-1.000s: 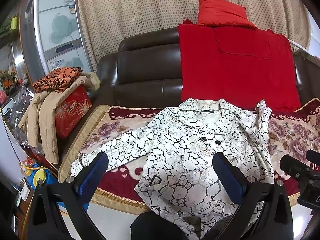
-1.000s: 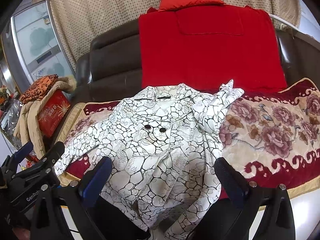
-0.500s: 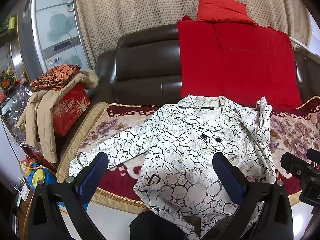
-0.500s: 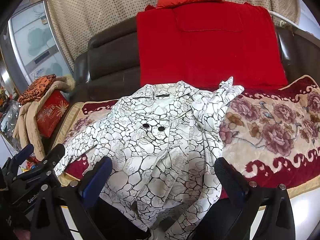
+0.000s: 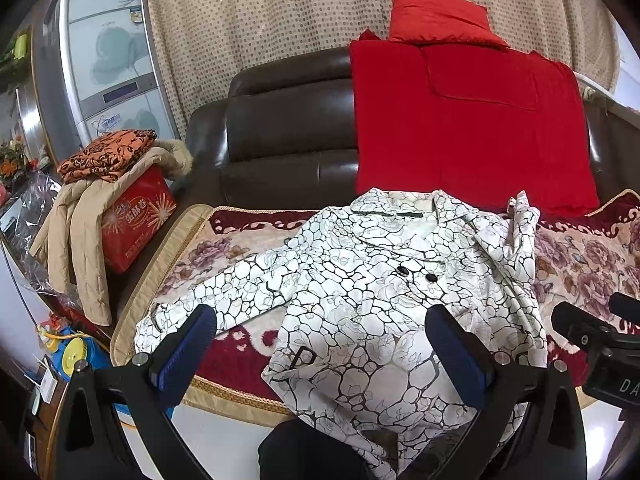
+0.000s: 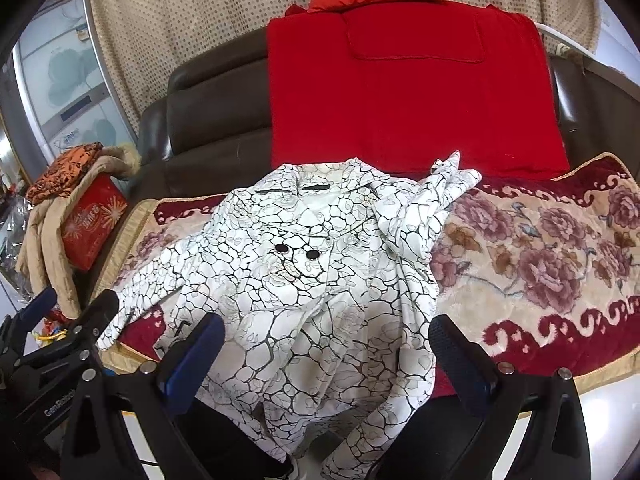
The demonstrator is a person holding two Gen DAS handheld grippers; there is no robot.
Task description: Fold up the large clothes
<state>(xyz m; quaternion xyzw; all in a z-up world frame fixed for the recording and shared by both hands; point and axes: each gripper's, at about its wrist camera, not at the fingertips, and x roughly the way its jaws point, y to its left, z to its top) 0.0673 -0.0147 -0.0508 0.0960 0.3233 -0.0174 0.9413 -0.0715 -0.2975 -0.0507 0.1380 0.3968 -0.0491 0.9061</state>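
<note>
A white coat with a black crackle print [image 5: 372, 292] lies face up on the floral sofa cover, collar toward the backrest, two black buttons showing. Its left sleeve stretches out to the left; its right sleeve is bunched up near the collar. The hem hangs over the sofa's front edge. The coat also shows in the right wrist view [image 6: 312, 272]. My left gripper [image 5: 320, 344] is open and empty, hovering over the coat's lower left part. My right gripper [image 6: 326, 354] is open and empty over the coat's lower part.
The floral sofa cover [image 6: 540, 240] lies over a dark leather sofa [image 5: 280, 140]. A red blanket [image 5: 472, 128] and red cushion [image 5: 436, 16] sit on the backrest. A red box [image 5: 138, 220] with a beige jacket and orange cloth stands at the left. A cabinet [image 5: 104, 68] stands behind.
Both grippers have drifted slightly toward the sofa. The coat has not moved and both grippers stay open.
</note>
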